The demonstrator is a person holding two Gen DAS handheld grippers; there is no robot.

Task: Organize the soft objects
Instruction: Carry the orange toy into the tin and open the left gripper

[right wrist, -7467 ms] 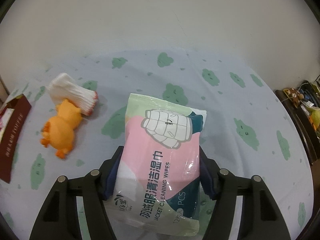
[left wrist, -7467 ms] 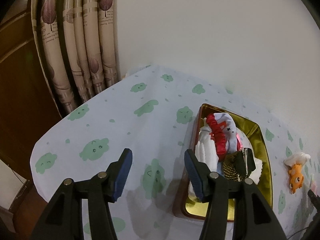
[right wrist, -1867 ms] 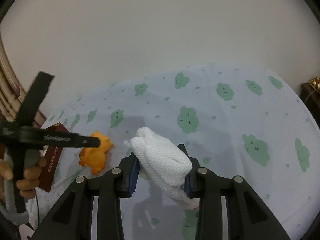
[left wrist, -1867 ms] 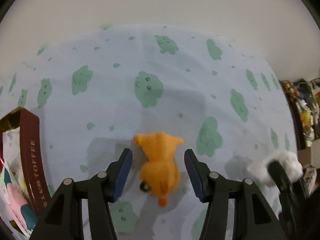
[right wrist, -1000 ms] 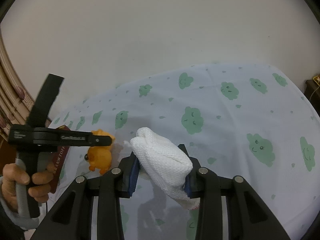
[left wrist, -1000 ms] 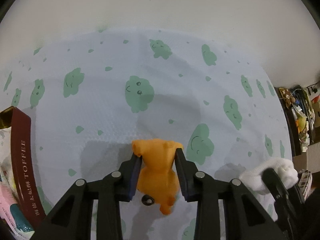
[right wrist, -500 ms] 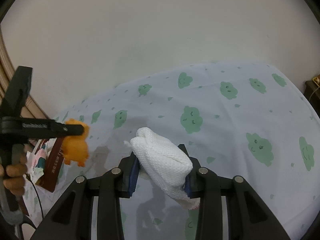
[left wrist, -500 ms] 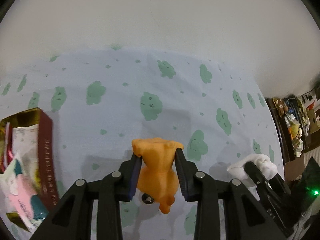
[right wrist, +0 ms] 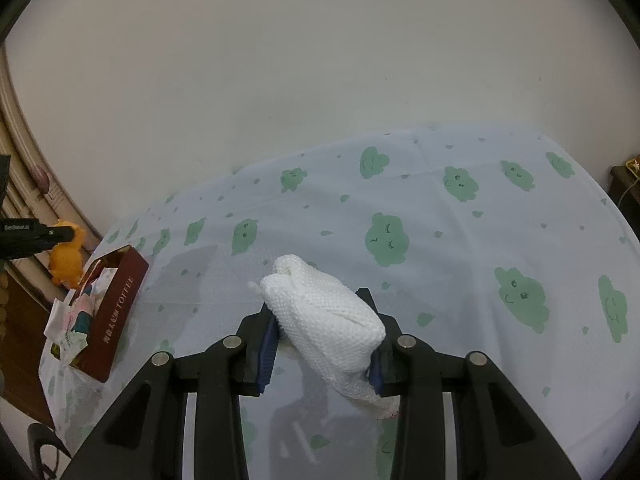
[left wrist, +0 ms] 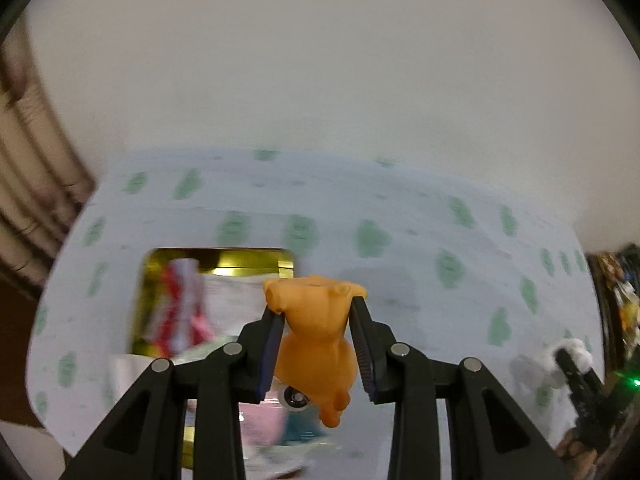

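My left gripper (left wrist: 316,340) is shut on an orange plush duck (left wrist: 318,344), held in the air above the toffee tin (left wrist: 240,258). The tin, gold inside and dark red outside (right wrist: 120,304), holds a wipes pack, red-and-white cloth and other soft things. In the right wrist view the duck (right wrist: 68,254) hangs over the tin's far end at the left edge. My right gripper (right wrist: 320,344) is shut on a white knitted cloth bundle (right wrist: 324,316), held above the table's middle. That bundle (left wrist: 568,354) also shows at the right of the left wrist view.
The round table (right wrist: 460,220) wears a pale cloth with green cloud faces. A beige curtain (right wrist: 24,176) hangs at the left behind the tin. A plain wall stands behind the table. Cluttered shelves (left wrist: 616,300) lie beyond the right edge.
The left gripper has lifted the orange duck off the cloth and carried it left until it hangs over the tin. The right gripper with the white bundle has stayed put.
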